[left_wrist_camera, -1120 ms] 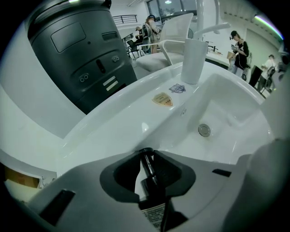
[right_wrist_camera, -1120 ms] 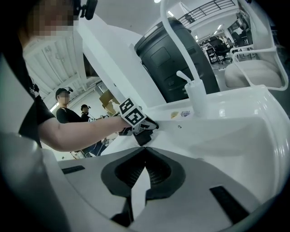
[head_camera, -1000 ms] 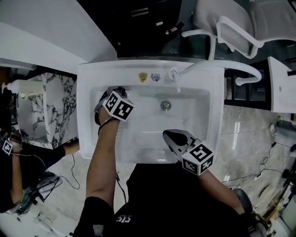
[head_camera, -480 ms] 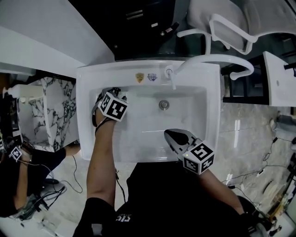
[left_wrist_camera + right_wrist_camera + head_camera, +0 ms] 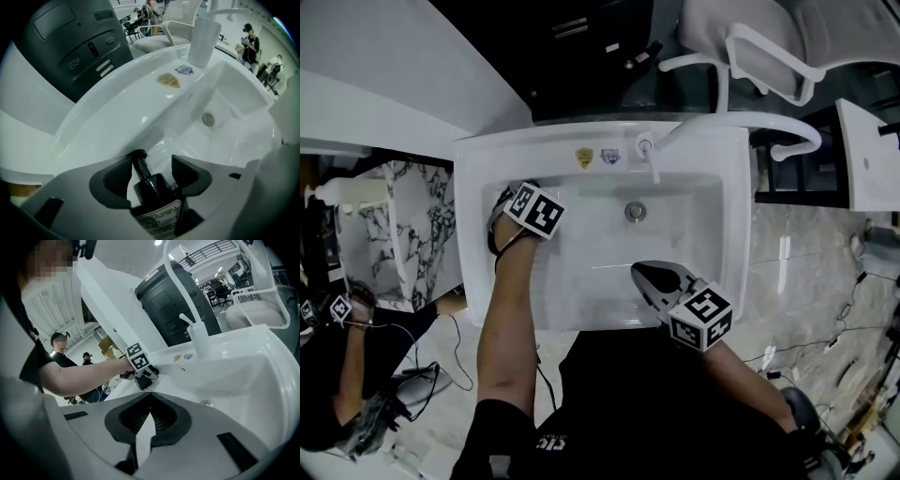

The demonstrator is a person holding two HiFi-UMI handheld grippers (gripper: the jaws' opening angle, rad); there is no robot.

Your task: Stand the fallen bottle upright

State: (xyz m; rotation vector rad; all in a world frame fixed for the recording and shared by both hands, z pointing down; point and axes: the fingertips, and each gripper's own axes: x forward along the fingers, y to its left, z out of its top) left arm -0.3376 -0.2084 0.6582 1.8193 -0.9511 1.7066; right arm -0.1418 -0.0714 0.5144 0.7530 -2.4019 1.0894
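Nearest, at the lower middle of the head view, the right tongs (image 5: 642, 274) hang over the front rim of the white sink (image 5: 473, 187). In the right gripper view these tongs (image 5: 149, 404) are closed pad to pad, with nothing between them.

Further in, at the left side of the basin, a bare forearm (image 5: 511, 309) reaches down to the left tongs (image 5: 514, 217), which point down into the sink under their marker cube (image 5: 534, 208). In the left gripper view the left tongs (image 5: 152, 164) are opening. The dark bottle (image 5: 157, 194) with a white label sits between the pads. Its black pump (image 5: 138, 161) lies just beside the left pad and the right pad stands clear of it, so nothing is gripped. The pump end points away from the camera, toward the basin's sloping wall; whether the bottle stands or leans I cannot tell.

Beyond, at the middle of the basin, is the round metal drain (image 5: 635, 211). On the back rim lie two small stickers (image 5: 583, 157) and next to them the white faucet (image 5: 652, 155).

Behind the sink stands a dark grey unit with buttons (image 5: 70, 42). At the upper right of the head view is a white chair (image 5: 750, 42). At the left edge is a marble-patterned stand (image 5: 417, 216).
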